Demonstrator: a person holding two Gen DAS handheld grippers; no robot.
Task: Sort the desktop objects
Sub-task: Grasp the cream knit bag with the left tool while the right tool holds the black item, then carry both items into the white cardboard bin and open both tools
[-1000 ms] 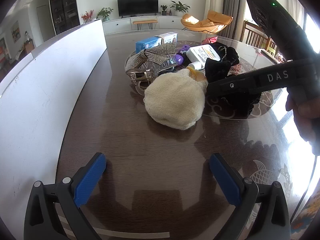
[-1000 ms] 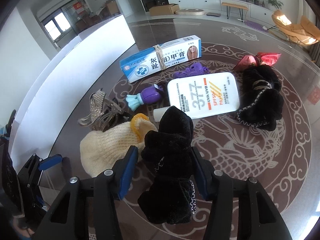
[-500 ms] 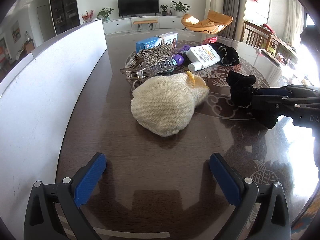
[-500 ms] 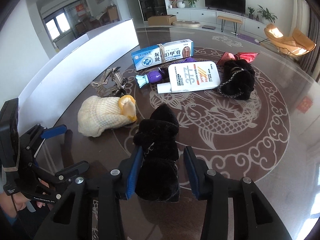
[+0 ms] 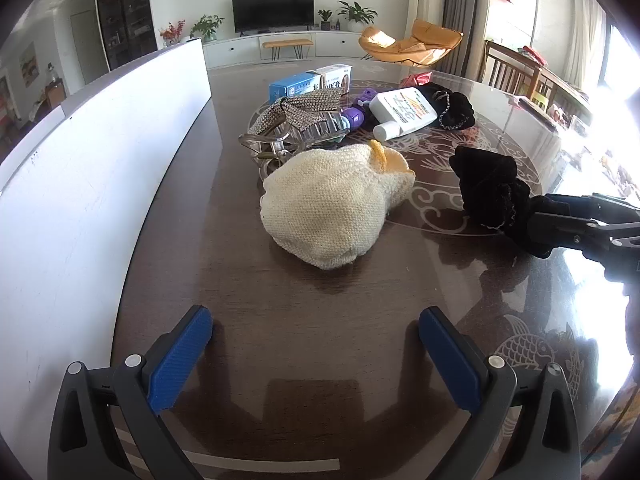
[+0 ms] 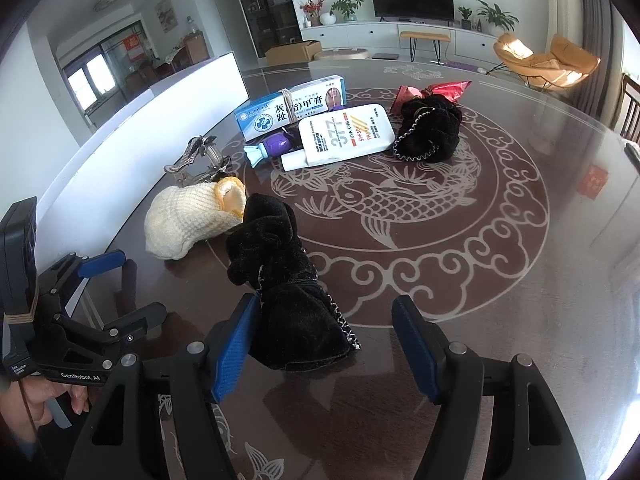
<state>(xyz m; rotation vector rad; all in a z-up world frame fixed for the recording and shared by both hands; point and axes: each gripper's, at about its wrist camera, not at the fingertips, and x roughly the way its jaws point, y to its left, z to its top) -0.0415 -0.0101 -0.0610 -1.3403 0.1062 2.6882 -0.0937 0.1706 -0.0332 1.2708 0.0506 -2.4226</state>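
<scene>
A black velvet scrunchie with a chain [image 6: 286,292] lies on the dark table, between the spread fingers of my right gripper [image 6: 326,344]; it touches the left pad and the right pad stands clear of it. It also shows in the left wrist view [image 5: 490,194]. My left gripper [image 5: 316,352] is open and empty, low over the table in front of a cream knitted hat [image 5: 332,208]. A second black scrunchie [image 6: 430,132], a white sunscreen bottle [image 6: 340,136], a blue-white ointment box [image 6: 290,112], a purple toy [image 6: 272,146] and a rhinestone hair clip [image 5: 296,124] lie further back.
A white board [image 5: 100,152] runs along the table's left side. A red foil wrapper [image 6: 434,90] lies behind the far scrunchie. The table [image 6: 480,280] has a fish pattern; its right edge curves away near chairs.
My right gripper carried the black scrunchie back toward the near side of the table, lowered it and opened. The left gripper stayed put.
</scene>
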